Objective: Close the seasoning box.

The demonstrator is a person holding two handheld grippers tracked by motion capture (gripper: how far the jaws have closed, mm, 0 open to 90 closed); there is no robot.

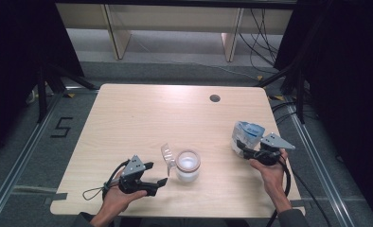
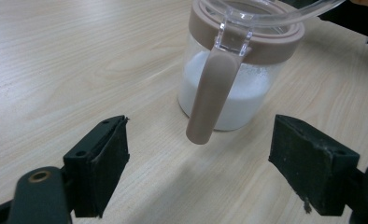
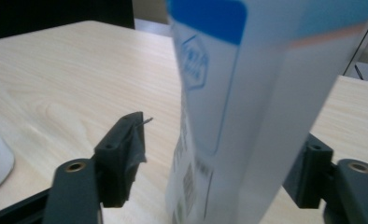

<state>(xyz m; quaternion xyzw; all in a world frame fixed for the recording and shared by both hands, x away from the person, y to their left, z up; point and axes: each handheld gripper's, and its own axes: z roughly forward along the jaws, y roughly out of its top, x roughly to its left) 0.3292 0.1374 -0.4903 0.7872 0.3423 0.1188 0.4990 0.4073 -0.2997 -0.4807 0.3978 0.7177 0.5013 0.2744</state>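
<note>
- The right gripper [image 3: 219, 163] has its jaws wide, and a white and blue bag [image 3: 247, 93] stands between them. The left pad is clear of the bag. The right pad is partly hidden, so maybe it touches.
- The bag sits near the table's [image 1: 142, 113] right edge.
- The left gripper [image 2: 198, 158] is let go, holding nothing.
- The jar [image 2: 233, 88] of white powder stands just past it, handle [image 2: 212, 93] toward the jaws.

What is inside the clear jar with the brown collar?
The jar holds a white powder or granules, filling roughly its lower half, seen through the clear wall. Its brown handle covers a strip of the contents, and the jar's bottom is hidden beneath them.
</note>
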